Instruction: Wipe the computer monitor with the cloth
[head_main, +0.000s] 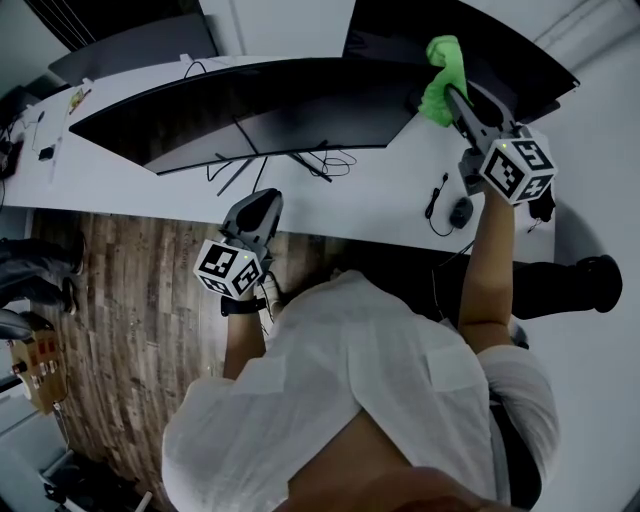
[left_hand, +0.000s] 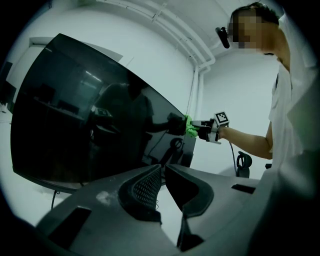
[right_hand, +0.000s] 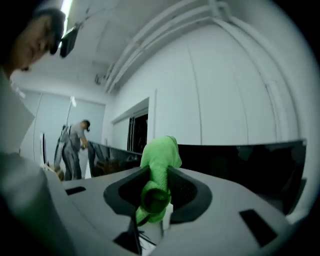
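The right gripper (head_main: 447, 97) was clamped on the bright green microfibre cloth (head_main: 443, 70), which sat at the right end of the wide curved black monitor (head_main: 260, 105). Wiping well probably called for a flat wad, light even pressure, and overlapping sweeps leftward across the glass. The left gripper (left_hand: 162, 169) hung low, jaws together, empty. Counted: one cloth, two grippers, the monitor plus a second dark screen (head_main: 480, 40) behind
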